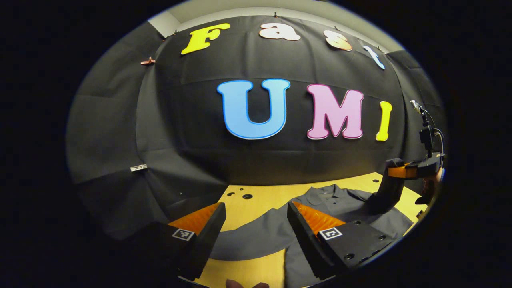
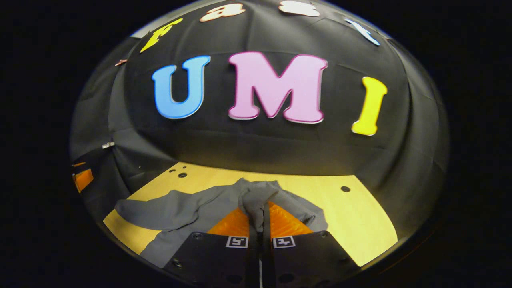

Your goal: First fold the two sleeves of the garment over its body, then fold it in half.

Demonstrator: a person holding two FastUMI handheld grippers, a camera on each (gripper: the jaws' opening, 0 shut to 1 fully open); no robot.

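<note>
Right gripper (image 2: 262, 224) clenched on a thin bunch of shirt (image 2: 256, 196), left gripper (image 1: 256, 224) released over the sleeve (image 1: 256, 236): could slip free mid-fold, leaving cloth rumpled on the desk (image 2: 360, 224).

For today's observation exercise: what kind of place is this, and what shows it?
Probably a staged recording booth, not a home: black cloth wall, a wooden table with drilled holes, and a grey garment laid out.
</note>
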